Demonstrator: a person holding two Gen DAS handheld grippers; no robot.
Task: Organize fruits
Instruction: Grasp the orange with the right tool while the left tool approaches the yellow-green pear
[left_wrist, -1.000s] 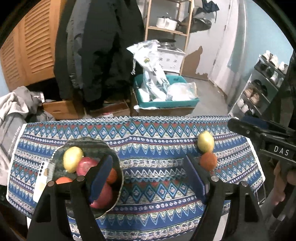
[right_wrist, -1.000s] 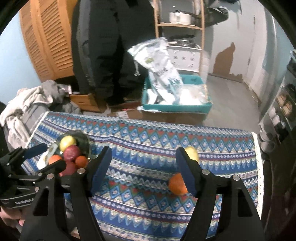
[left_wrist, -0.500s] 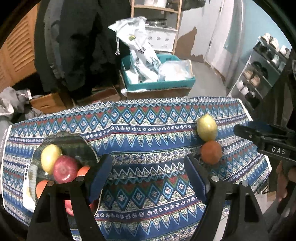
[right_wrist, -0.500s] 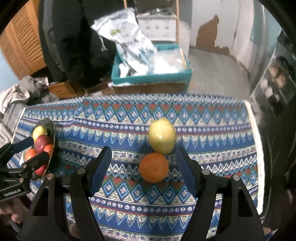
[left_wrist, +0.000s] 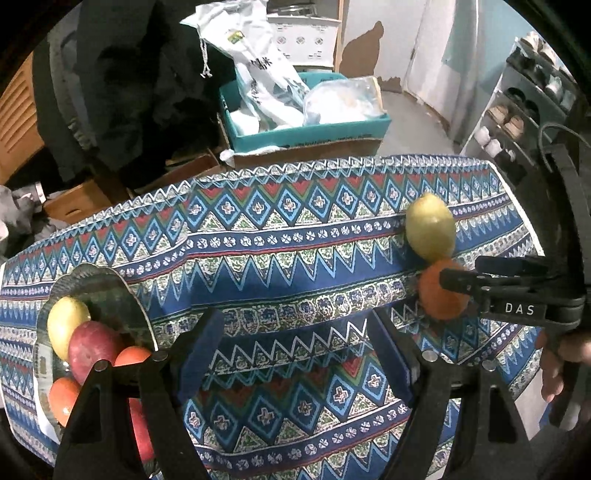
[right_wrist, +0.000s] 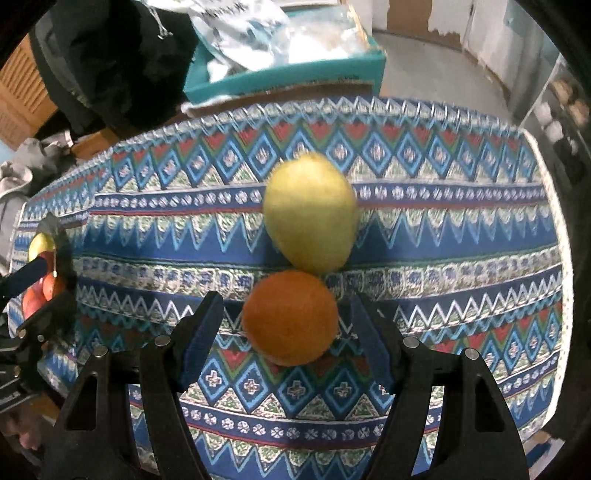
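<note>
An orange (right_wrist: 290, 317) lies on the patterned tablecloth (right_wrist: 443, 221), touching a yellow lemon (right_wrist: 310, 214) just behind it. My right gripper (right_wrist: 288, 328) is open, its blue pads either side of the orange without touching it. In the left wrist view the orange (left_wrist: 439, 295) and lemon (left_wrist: 430, 227) sit at the right, with the right gripper (left_wrist: 491, 277) reaching over them. My left gripper (left_wrist: 295, 350) is open and empty above the cloth. A glass bowl (left_wrist: 99, 291) at the left holds a lemon, a red apple (left_wrist: 94, 347) and oranges.
The bowl (right_wrist: 55, 243) shows at the far left of the right wrist view. Beyond the table's far edge stand a teal crate (left_wrist: 306, 125) with plastic bags, cardboard boxes, dark hanging coats (left_wrist: 129, 74) and a shoe rack (left_wrist: 524, 96) at the right.
My right gripper has moved forward and down until the orange sits between its open fingers. My left gripper has drifted right, away from the bowl.
</note>
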